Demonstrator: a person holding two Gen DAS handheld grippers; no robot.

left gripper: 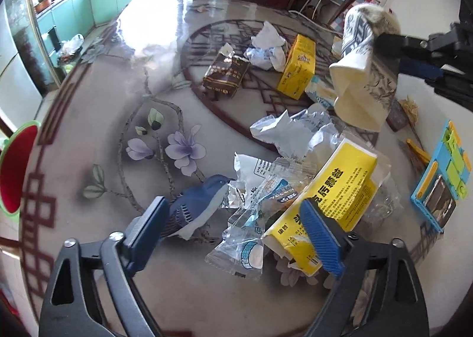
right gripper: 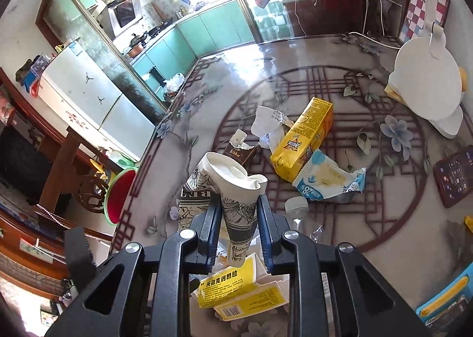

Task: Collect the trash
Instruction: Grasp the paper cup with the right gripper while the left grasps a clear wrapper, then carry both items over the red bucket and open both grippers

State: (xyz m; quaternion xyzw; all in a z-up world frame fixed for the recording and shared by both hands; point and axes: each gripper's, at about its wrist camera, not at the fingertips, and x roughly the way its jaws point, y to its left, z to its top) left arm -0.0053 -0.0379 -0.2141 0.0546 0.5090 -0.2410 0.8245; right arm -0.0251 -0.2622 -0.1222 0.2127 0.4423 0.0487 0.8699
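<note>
Step in hand: right gripper [right gripper: 236,230] clenched on a crushed paper cup [right gripper: 233,189], lifted clear of the table [right gripper: 295,76]; carry-off looks underway. Left gripper [left gripper: 233,218] spread wide, holding nothing, low over the near-edge litter: one finger [left gripper: 320,227] lies against the yellow medicine box [left gripper: 328,189], the other [left gripper: 147,221] over the printed blue bird [left gripper: 195,204], clear snack wrappers [left gripper: 248,227] between them.

Next move, by judgement: cup goes to a bin, likely the green-rimmed red one [right gripper: 119,192] just off the table's left edge. The left could close on the box or wrappers; thin film may slip and needs a low pinch.

Mid-table: crumpled white wrapper [left gripper: 283,132], blue-and-white pouch [right gripper: 331,177]. Toward the table centre: yellow carton [left gripper: 297,66], brown cigarette pack [left gripper: 226,73], crumpled paper [left gripper: 267,47].

View differences: left view shows the cup from outside, near the table's right edge, and a blue-and-yellow toy block [left gripper: 442,186] there. Right view alone shows the cup's crushed mouth, a white lamp-like object [right gripper: 425,88] at the far right corner, and a dark red calculator [right gripper: 455,177]
</note>
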